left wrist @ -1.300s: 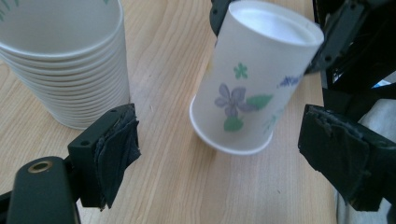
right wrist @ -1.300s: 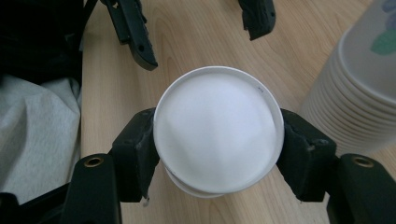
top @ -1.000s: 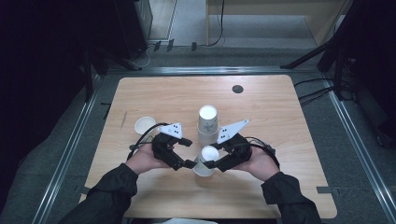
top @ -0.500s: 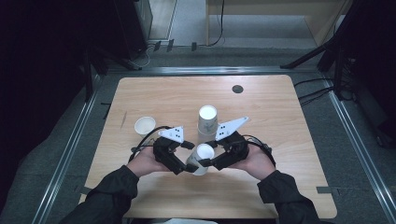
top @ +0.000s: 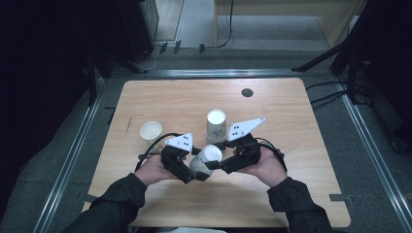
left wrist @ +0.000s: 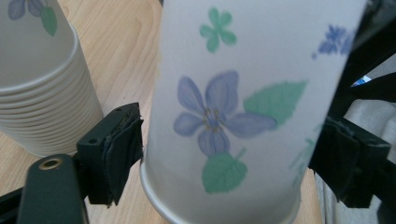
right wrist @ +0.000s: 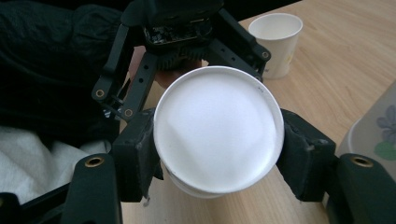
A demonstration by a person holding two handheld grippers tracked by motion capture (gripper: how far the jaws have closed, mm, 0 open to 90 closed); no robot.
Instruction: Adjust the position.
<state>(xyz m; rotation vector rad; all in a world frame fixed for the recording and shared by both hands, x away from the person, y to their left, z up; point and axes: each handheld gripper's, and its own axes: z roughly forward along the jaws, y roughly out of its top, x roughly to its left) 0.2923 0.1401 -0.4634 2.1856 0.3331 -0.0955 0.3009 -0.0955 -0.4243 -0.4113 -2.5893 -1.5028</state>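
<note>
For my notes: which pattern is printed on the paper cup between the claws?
Blue-violet flowers with green leaves on white, clearest in the left gripper view on the paper cup.

I can read no words, brands or numbers here; my paper cup (left wrist: 243,112) bears only printed flowers.

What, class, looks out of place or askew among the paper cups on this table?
One flowered cup is off the table, tipped sideways between the left gripper and right gripper. The cup stack and the lone cup stand upright.
</note>
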